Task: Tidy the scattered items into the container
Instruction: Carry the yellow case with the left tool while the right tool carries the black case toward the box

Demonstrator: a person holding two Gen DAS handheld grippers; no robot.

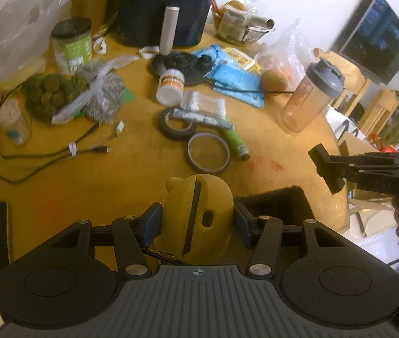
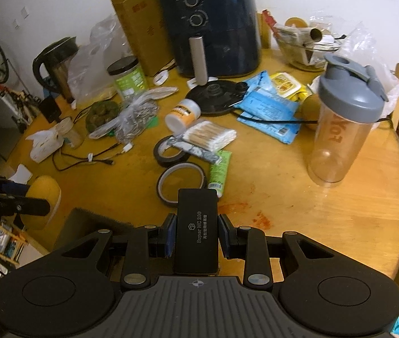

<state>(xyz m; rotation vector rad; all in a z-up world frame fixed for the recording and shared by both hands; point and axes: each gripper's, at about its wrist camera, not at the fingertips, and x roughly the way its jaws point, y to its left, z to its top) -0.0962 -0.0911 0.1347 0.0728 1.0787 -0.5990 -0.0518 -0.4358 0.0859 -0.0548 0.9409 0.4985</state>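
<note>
The left hand-held gripper (image 1: 198, 222) clamped a yellow bear-shaped case (image 1: 199, 217) above the desk (image 1: 115, 174), dark felt container (image 1: 281, 201) at 3 o'clock; the right hand-held gripper (image 2: 196, 235) clamped a black earphone box (image 2: 196, 231).

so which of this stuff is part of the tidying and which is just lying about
Part of the job:
- yellow case in the left tool
- black box in the right tool
- dark container
- tape rolls, cotton swabs

Lying about, probably:
- air fryer
- shaker bottle
- kettle
</note>
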